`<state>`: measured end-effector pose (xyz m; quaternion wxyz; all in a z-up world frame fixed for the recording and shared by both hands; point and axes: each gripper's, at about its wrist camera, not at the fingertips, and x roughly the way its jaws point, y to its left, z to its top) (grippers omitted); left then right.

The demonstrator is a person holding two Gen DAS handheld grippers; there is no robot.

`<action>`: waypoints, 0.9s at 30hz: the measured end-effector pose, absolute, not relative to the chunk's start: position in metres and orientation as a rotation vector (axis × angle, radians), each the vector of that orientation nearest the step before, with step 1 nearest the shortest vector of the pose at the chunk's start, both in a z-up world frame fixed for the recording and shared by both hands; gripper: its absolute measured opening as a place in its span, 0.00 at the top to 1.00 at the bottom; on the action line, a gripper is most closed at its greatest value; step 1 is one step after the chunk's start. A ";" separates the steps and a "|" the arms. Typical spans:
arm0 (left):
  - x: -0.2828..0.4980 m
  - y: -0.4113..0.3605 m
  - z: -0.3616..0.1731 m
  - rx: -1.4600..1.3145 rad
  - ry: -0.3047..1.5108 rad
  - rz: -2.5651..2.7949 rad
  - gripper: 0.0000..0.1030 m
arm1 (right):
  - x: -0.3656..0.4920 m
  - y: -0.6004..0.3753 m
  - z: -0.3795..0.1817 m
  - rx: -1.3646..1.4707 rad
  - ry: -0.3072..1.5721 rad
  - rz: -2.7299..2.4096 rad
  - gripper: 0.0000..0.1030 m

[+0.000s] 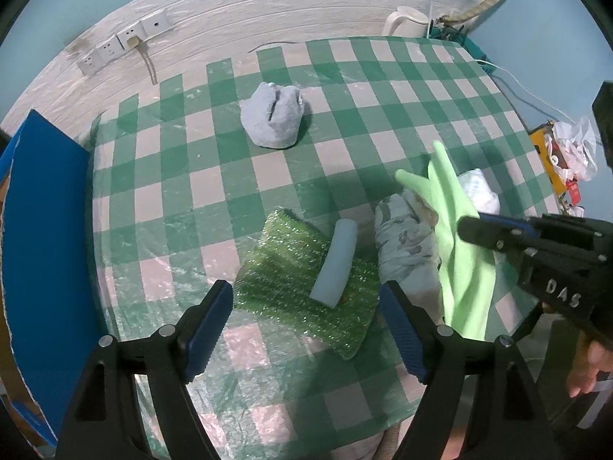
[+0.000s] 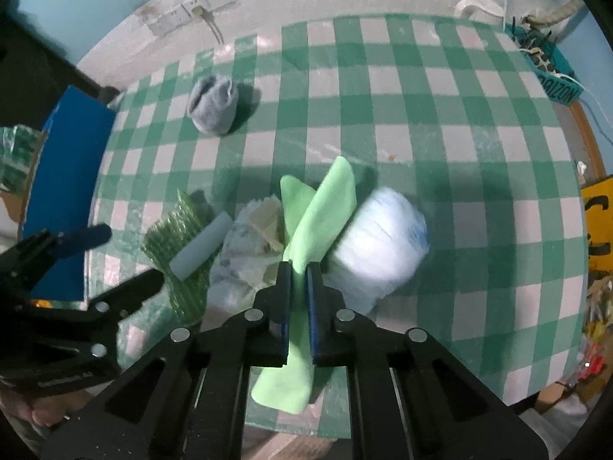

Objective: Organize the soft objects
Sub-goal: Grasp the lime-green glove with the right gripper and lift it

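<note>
My right gripper (image 2: 299, 268) is shut on a light green cloth (image 2: 318, 214) and holds it above the checked table; the cloth also shows in the left wrist view (image 1: 458, 237). My left gripper (image 1: 306, 306) is open and empty, just short of a glittery green scrubber (image 1: 291, 283) with a pale foam cylinder (image 1: 337, 264) lying on it. A patterned rolled cloth (image 1: 406, 241) and a white rolled bundle (image 2: 379, 237) lie beside them. A grey plush slipper (image 1: 274, 115) sits farther back.
A blue box (image 1: 46, 253) stands at the table's left edge. A white kettle (image 1: 406, 21) and cables are at the far right corner. Wall sockets (image 1: 122, 40) are behind. Bags and clutter (image 1: 567, 153) lie off the right side.
</note>
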<state>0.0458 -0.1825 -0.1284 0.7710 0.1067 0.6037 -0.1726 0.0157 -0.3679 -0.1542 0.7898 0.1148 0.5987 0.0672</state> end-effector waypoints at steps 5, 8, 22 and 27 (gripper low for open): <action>0.046 -0.189 -0.130 0.236 1.309 -0.383 0.21 | 0.018 -0.377 -0.144 0.291 1.248 0.134 0.93; 0.047 -0.193 -0.131 0.238 1.311 -0.386 0.18 | 0.020 -0.383 -0.138 0.308 1.232 0.126 0.93; 0.049 -0.219 -0.138 0.246 1.315 -0.408 0.16 | 0.050 -0.380 -0.157 0.259 1.252 0.123 0.57; 0.049 -0.226 -0.147 0.259 1.329 -0.414 0.14 | 0.054 -0.381 -0.174 0.279 1.292 0.140 0.57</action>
